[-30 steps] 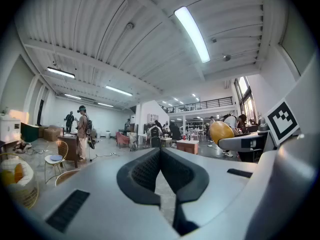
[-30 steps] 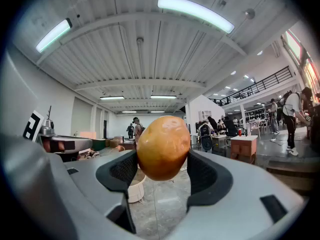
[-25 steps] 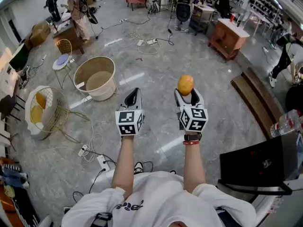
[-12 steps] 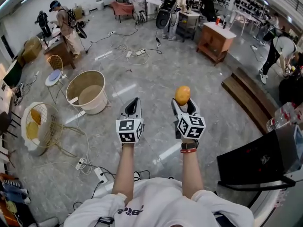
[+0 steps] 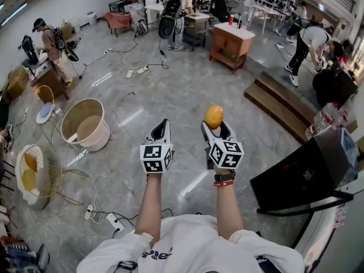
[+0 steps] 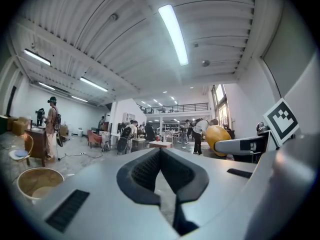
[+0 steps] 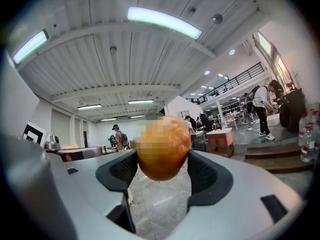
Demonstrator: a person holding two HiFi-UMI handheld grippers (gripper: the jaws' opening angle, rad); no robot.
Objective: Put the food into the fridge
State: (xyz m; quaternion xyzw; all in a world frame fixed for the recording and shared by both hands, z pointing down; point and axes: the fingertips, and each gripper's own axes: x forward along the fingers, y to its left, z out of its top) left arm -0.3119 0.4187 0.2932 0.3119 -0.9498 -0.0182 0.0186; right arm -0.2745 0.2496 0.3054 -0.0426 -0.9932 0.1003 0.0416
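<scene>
Fingers [image 7: 120, 171] squeezing fruit [image 7: 162, 148] show in right gripper view.

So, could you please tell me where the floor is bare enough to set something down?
The floor is bare ahead, between the beige tub and the wooden steps. It is crowded left, with cables by the wire basket, and right, by the black cabinet.

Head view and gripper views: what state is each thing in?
left gripper: shut, nothing held.
right gripper: shut on the orange fruit.
orange fruit: held in the air, clamped from both sides.
beige tub: upright, open top.
wire basket: holds yellow items.
</scene>
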